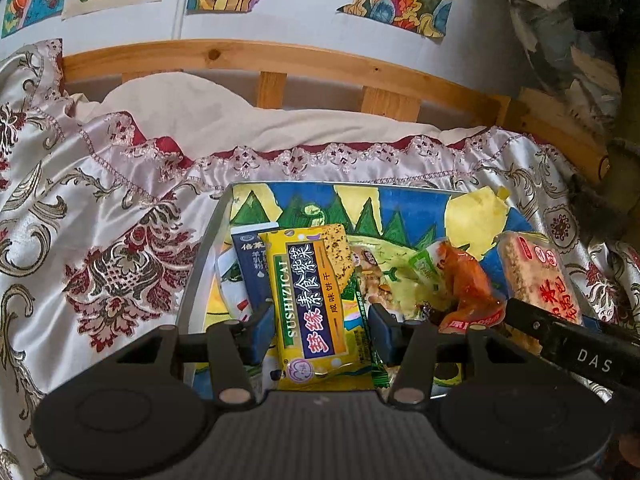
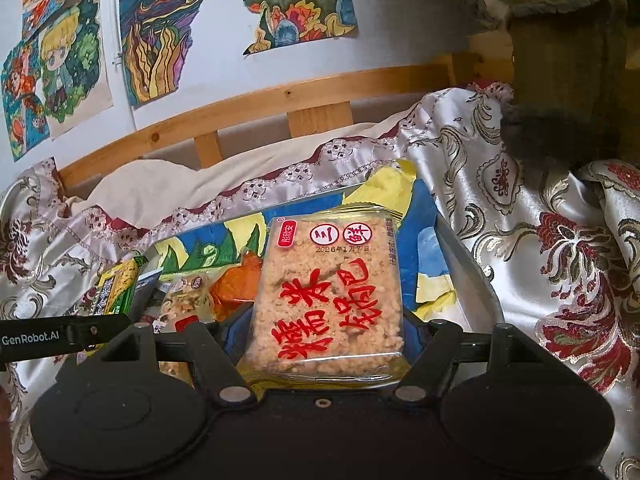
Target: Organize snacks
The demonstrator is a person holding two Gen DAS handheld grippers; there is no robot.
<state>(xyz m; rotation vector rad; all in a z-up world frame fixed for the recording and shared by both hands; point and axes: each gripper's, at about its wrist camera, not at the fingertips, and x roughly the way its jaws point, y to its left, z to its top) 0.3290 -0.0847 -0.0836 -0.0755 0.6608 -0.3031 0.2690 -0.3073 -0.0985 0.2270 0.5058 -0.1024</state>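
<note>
The left gripper is clenched on a yellow seaweed cracker packet, its blue pads pressing the packet's two long edges, and a green wrapper seems pinched alongside at the packet's three o'clock edge. The right gripper grips a clear-wrapped square rice cake with red characters, jaws set wide across its lower sides. Both packets sit over a tray lined with a coloured drawing, which rests on a brocade bedspread.

In the left wrist view, an orange-red packet lies at three o'clock of the cracker packet, with the rice cake beyond it at the tray's right side; a dark blue sachet lies at nine o'clock, partly under the cracker.

The step in hand looks like setting both snacks down in the tray. To do it well, each packet should probably be lowered flat onto a bare patch of the lining rather than onto its neighbours: the cracker toward twelve o'clock, where the drawing shows clear, the rice cake kept at the right wall. Releasing only once each packet lies supported should stop it sliding, and the green wrapper may need freeing separately.
</note>
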